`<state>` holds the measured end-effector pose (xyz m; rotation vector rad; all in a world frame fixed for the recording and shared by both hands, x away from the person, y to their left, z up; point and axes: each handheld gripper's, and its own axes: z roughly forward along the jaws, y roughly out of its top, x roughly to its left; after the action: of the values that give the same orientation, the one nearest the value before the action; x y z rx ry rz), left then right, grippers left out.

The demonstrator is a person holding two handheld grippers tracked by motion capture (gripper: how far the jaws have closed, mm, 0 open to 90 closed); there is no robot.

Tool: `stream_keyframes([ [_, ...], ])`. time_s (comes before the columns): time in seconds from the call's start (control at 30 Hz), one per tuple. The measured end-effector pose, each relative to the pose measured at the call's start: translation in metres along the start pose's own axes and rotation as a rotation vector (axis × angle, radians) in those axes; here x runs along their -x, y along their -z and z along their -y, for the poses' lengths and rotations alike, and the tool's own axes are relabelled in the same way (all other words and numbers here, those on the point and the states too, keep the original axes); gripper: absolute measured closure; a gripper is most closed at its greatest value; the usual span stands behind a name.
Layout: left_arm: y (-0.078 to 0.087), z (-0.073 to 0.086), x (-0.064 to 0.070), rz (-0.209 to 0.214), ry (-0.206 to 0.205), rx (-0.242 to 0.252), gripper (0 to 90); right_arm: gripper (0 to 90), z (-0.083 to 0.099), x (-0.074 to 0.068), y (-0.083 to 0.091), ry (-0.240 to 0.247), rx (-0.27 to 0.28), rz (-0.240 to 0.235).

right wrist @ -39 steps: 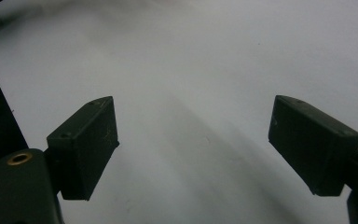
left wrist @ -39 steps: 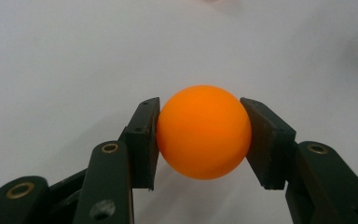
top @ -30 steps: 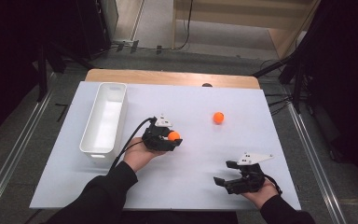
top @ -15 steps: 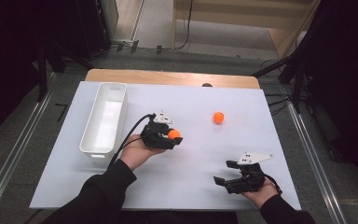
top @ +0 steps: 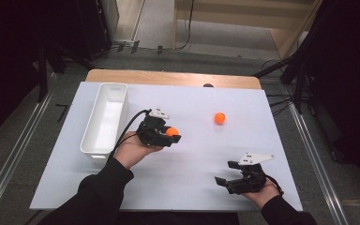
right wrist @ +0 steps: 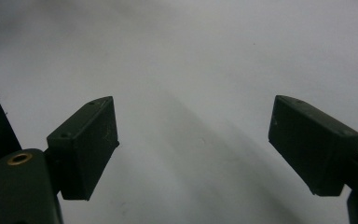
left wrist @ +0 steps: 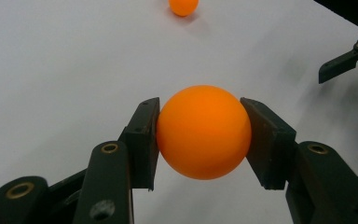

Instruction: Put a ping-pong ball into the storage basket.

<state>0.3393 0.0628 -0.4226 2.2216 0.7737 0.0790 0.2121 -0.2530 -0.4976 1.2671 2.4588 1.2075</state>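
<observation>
High view: left gripper (top: 172, 136) sits near the table's (top: 192, 183) middle, just right of the white rectangular bin (top: 104, 123), its jaws clamped on an orange ball (top: 171, 131). Left gripper view: both pads press opposite sides of that held ball (left wrist: 203, 131), which sits clear of the white surface. Second orange ball (top: 220, 117) rests on the table, well apart to the right and farther from the person. Right gripper (top: 226, 174) lies low at the near right edge, jaws spread wide with nothing between them.
</observation>
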Motion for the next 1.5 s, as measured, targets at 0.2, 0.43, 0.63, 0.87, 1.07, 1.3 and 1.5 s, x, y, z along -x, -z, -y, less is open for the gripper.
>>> stream_keyframes([
  [0.2,0.013,-0.007,0.000,0.006,-0.012,0.013,51.0,14.3,0.000,0.001,0.000,-0.008,0.006,0.009],
  [0.43,0.024,-0.011,-0.002,0.009,-0.016,0.008,51.0,14.3,0.000,0.000,0.000,-0.009,0.002,0.014],
  [0.63,0.032,-0.013,-0.005,0.010,-0.007,0.004,51.0,14.3,0.000,0.000,0.000,-0.007,0.004,0.013],
  [0.87,0.041,-0.015,-0.010,0.007,-0.008,-0.024,51.0,14.3,0.000,0.000,0.000,-0.007,0.005,0.013],
  [1.07,0.049,-0.017,-0.012,0.000,-0.006,-0.026,51.0,14.3,0.000,0.000,0.000,-0.005,0.005,0.012],
  [1.3,0.058,-0.018,-0.017,-0.017,0.016,-0.015,50.9,14.3,0.001,0.000,0.000,-0.003,0.003,0.011],
  [1.5,0.063,-0.018,-0.021,-0.032,0.036,-0.016,51.0,14.3,0.001,0.000,0.000,-0.003,0.002,0.011],
])
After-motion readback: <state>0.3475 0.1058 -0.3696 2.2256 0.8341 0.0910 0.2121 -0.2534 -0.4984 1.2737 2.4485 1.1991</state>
